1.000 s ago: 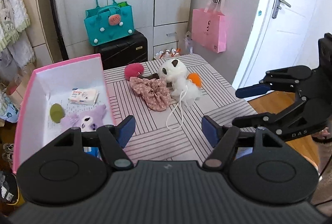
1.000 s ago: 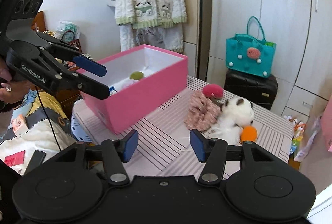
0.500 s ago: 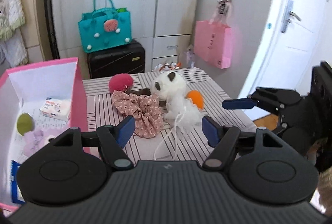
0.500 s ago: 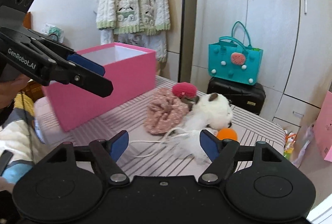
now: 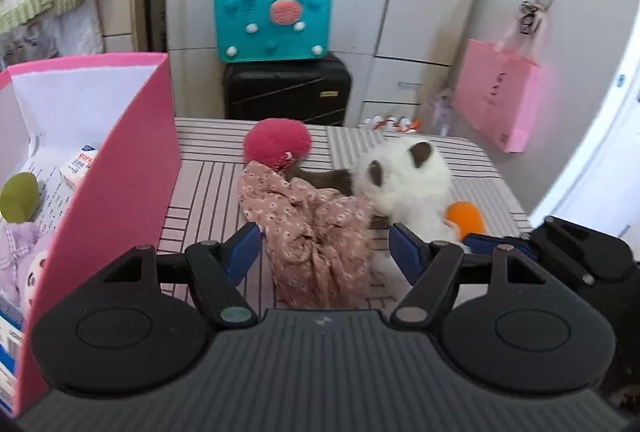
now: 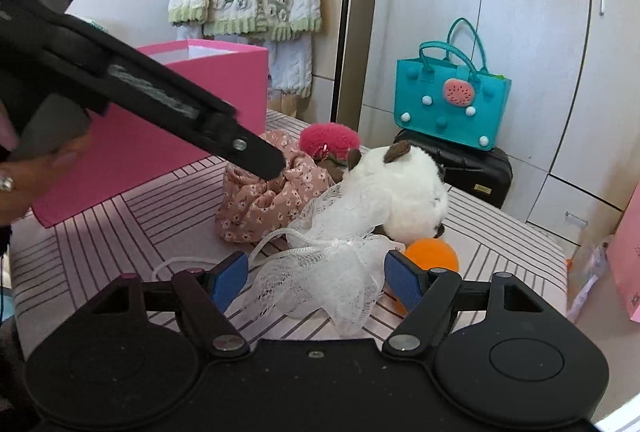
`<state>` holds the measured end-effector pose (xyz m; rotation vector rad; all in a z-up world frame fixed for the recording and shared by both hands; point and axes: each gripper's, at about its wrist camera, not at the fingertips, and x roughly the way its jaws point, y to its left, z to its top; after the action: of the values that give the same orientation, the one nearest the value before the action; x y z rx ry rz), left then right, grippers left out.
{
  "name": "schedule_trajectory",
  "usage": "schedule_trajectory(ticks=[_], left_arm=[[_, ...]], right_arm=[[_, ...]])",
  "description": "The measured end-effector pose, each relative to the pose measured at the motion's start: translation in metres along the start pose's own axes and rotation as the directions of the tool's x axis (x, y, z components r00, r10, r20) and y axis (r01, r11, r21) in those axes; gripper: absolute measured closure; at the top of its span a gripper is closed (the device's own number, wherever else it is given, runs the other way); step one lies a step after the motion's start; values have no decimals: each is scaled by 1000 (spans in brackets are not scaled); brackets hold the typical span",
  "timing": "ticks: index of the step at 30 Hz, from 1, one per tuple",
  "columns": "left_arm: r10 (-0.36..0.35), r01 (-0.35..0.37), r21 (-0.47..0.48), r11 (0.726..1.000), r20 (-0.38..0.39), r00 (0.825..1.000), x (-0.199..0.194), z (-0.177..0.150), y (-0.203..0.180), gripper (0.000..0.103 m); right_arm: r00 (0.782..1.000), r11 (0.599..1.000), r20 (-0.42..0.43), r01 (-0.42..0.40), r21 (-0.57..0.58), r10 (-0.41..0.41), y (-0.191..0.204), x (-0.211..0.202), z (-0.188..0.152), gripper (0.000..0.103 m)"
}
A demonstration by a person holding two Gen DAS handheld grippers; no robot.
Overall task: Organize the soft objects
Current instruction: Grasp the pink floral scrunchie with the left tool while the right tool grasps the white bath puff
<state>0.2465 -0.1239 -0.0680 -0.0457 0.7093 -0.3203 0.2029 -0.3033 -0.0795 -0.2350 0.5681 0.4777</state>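
A pile of soft things lies on the striped table (image 5: 208, 192). It holds a pink floral cloth (image 5: 316, 228), a red pompom (image 5: 278, 144), a white plush animal (image 5: 404, 188) and an orange ball (image 5: 466, 218). My left gripper (image 5: 324, 252) is open, low over the table, with the floral cloth between its fingers. My right gripper (image 6: 316, 280) is open too, and a white mesh pouf (image 6: 328, 272) with a cord lies between its fingers. In the right wrist view a left finger (image 6: 248, 148) reaches over the floral cloth (image 6: 260, 204), beside the plush (image 6: 404, 188).
A pink box (image 5: 120, 172) stands at the table's left and holds a green ball (image 5: 18, 196), a purple plush and a small packet. Behind the table a teal bag (image 5: 276, 20) sits on a black suitcase (image 5: 288, 92). A pink paper bag (image 5: 496, 92) hangs at the right.
Both grippers came down and forward toward the pile. The left one now straddles the floral cloth. The right jaws widened and now straddle the mesh pouf.
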Motion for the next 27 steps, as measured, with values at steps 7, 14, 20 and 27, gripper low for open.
schedule_trajectory(ticks=[7,14,20,27], left_arm=[[47,-48,-20,999,-17,999,27,-3,-4,33],[62,-63,-38,997,-33,998,39,-6,-5,34],[57,-60,-64,996,-48,997,43,-9,0,51],[-19,9,-160,987,-65,998,39,-11,10,77]], right_arm=[[999,999,-49,13,38,-11,-4,22,-6,38],[999,998,-38,17,64,-14,-6,18,-9,59],[999,998,-36,23,57,-21,-4,14,-9,72],[999,1000,-42,-1,27,2,4,8,-6,74]])
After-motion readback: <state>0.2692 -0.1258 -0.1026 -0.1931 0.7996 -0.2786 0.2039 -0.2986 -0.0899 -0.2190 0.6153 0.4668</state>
